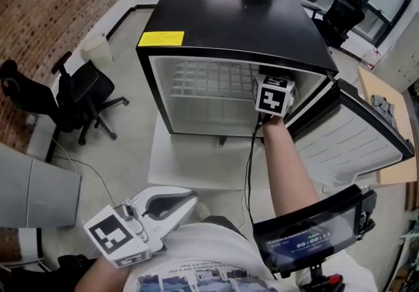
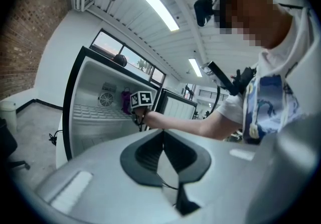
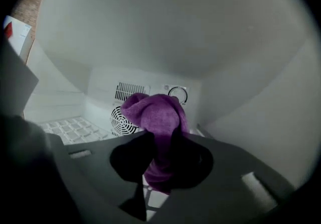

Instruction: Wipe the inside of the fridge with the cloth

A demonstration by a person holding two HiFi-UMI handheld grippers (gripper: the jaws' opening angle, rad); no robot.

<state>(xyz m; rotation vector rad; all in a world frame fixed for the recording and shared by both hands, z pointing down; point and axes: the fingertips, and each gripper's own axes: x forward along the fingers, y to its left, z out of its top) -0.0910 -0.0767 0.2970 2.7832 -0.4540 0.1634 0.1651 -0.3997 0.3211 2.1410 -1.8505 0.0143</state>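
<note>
A small black fridge (image 1: 229, 22) stands on a white platform with its door (image 1: 353, 143) swung open to the right. My right gripper (image 3: 161, 142) reaches into the upper right of the white interior, shut on a purple cloth (image 3: 158, 122) that bunches up beyond the jaws. In the head view only its marker cube (image 1: 273, 94) and the forearm show at the fridge's mouth. From the left gripper view the cloth (image 2: 125, 101) shows just behind that cube. My left gripper (image 1: 175, 205) hangs low by my body, well away from the fridge, with its jaws together and nothing in them.
A wire shelf (image 1: 213, 81) spans the fridge's upper part. On the back wall sit a round fan grille (image 3: 120, 120) and a dial (image 3: 178, 93). A black office chair (image 1: 82, 94) stands to the left, a wooden table (image 1: 393, 114) to the right. A screen device (image 1: 314, 232) hangs near my chest.
</note>
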